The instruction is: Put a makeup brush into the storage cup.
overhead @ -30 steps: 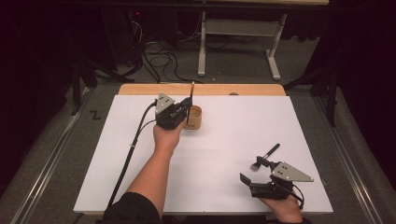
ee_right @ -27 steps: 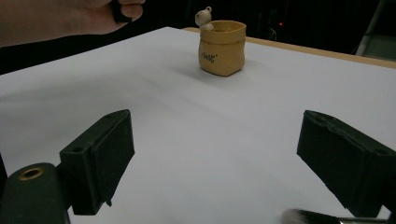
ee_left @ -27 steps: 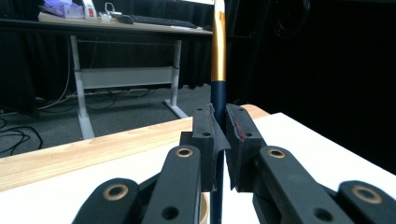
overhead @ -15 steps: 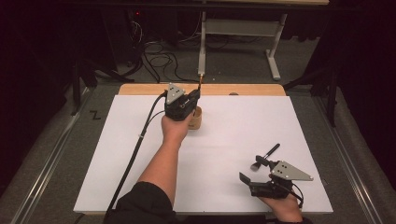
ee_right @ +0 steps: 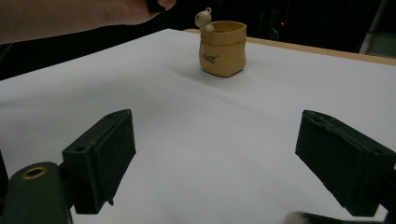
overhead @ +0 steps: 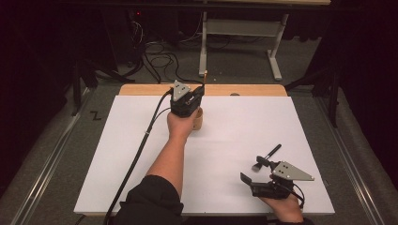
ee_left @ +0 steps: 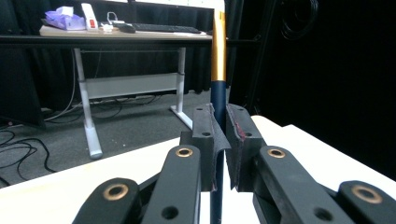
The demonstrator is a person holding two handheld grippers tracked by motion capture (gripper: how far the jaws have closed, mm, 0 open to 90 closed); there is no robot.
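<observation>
Above the little pot [overhead: 198, 120], the left gripper [overhead: 196, 92] pinches a brush [ee_left: 217, 65] upright. Next, lower it in. The right gripper [overhead: 248, 182] rests wide open, holding nothing.

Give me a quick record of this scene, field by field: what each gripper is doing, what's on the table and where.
Left gripper: shut on an upright brush with a dark blue and gold handle, above the cup
Right gripper: open, holding nothing, low at the near right of the table
Cup: small tan sack-shaped holder with a little figure on its rim, standing toward the far side
Second brush: black, lying flat beside the right gripper
Table: white top, wooden far edge
</observation>
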